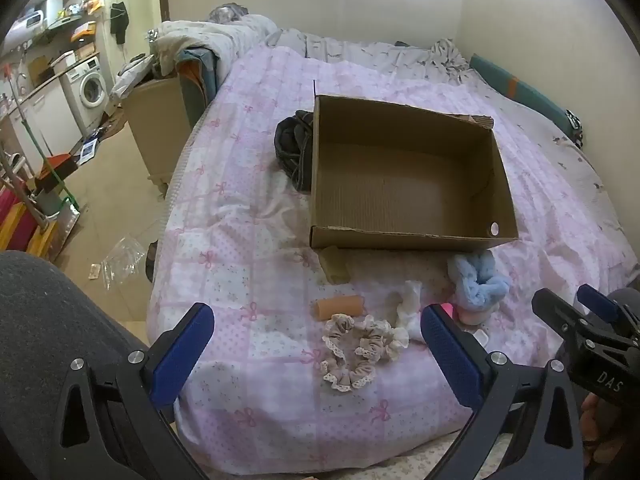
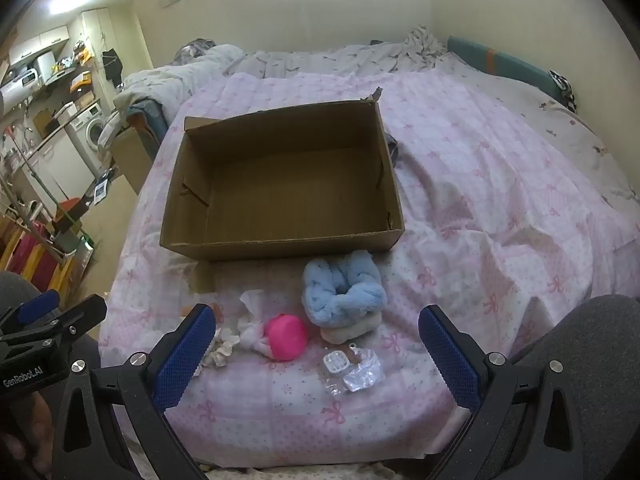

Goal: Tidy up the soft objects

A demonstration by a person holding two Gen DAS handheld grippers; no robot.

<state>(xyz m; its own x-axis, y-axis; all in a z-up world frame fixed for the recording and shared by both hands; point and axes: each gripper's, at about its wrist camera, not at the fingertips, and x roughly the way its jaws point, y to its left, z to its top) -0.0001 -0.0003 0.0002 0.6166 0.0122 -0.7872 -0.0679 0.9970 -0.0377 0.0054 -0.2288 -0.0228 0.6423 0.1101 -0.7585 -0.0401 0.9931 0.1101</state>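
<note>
One cardboard box (image 1: 404,176), open-topped, nothing inside it. One loose cardboard scrap (image 1: 335,264) just in front of the box. Scrunchies: two, one beige with lace trim (image 1: 350,350), one cream (image 1: 398,338) touching it. One fluffy blue headband (image 2: 342,292). One white crumpled cloth (image 2: 250,314). One pink round item (image 2: 286,338). One tan cylinder (image 1: 340,307). One clear plastic packet (image 2: 354,368). One dark bundle (image 1: 292,148) beside the box. One bed (image 2: 500,216), one pink patterned cover. Tongs: two sets, left (image 1: 318,354) and right (image 2: 316,354), two blue pads each.
</note>
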